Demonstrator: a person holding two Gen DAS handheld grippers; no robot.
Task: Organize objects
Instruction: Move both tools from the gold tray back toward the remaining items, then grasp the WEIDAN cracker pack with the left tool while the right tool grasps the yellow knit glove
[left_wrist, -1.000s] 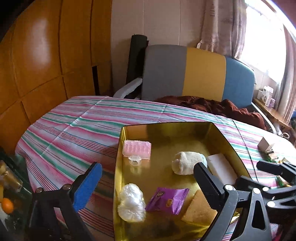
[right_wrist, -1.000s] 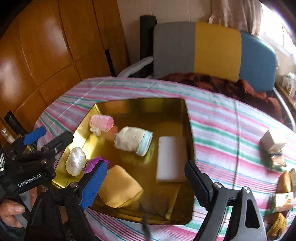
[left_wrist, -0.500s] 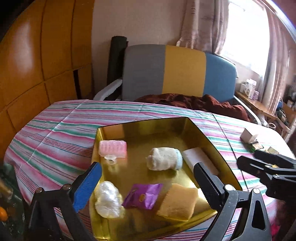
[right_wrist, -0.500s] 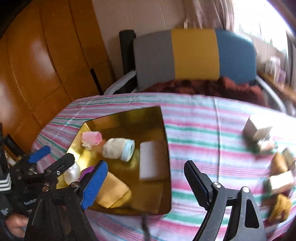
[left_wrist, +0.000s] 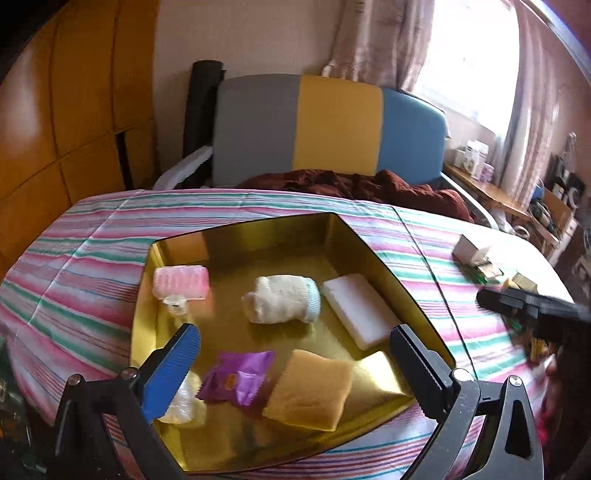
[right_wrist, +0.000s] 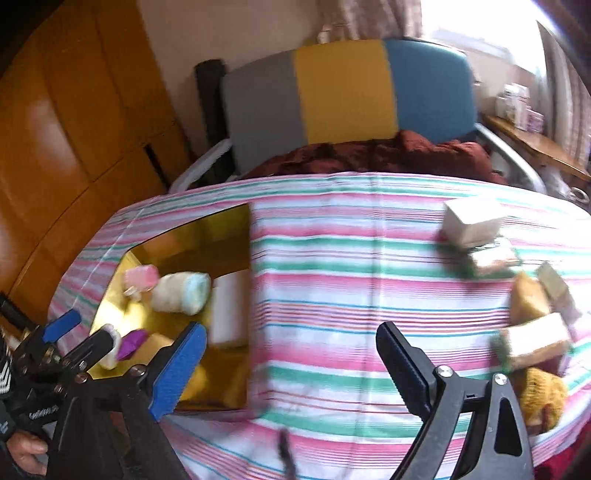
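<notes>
A gold tray on the striped cloth holds a pink soap bar, a rolled white sock, a white block, a yellow sponge, a purple packet and a white wrapped lump. My left gripper hovers open over the tray's near half, holding nothing. My right gripper hangs over bare cloth right of the tray, its jaws opening with nothing between them. Loose items lie further right: a white box, a yellow sponge, a white-and-green sponge.
A brown knitted thing lies at the table's right edge. A grey, yellow and blue chair with a dark red cloth stands behind the table. Wooden panels line the left wall; a cluttered shelf runs under the window.
My right gripper has swung right, from above the tray to the striped cloth, nearer the loose pile, and its jaws stand a little wider. My left gripper has shifted across the tray, still open.
</notes>
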